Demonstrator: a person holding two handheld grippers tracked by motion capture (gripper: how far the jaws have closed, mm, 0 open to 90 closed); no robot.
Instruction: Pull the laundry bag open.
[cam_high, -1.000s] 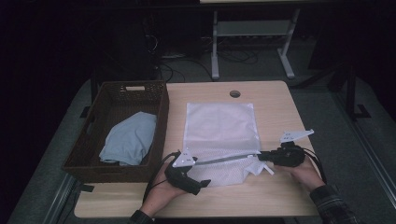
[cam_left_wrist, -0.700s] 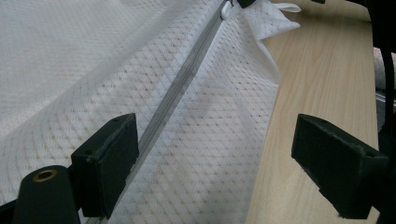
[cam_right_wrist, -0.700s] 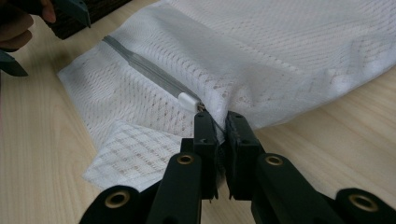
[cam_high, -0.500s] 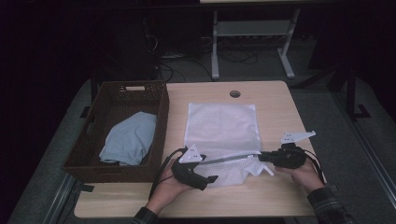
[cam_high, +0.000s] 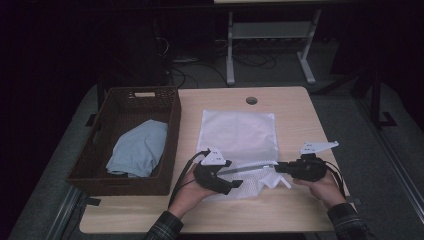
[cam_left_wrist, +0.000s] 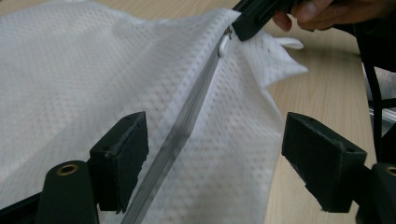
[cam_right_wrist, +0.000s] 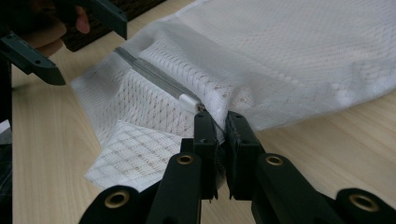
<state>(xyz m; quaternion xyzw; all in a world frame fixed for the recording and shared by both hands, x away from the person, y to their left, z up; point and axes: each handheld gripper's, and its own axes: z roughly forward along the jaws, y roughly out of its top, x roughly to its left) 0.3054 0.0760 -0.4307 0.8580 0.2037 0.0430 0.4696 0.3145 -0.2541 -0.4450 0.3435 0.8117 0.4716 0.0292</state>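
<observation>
White mesh laundry bag lies flat on the middle of a light wooden table, its zipper running along the near edge. The right gripper, held in a hand at the near right, is clamped tight on the bag's fabric at the corner beside the white zipper pull. The left gripper, held at the near left, has just been closing its jaws; they stand apart on either side of the zipper, not pressing it, with mesh fabric lying between them. A dark woven basket sits on the table's left side, just beside the bag, holding a pale blue cloth.
</observation>
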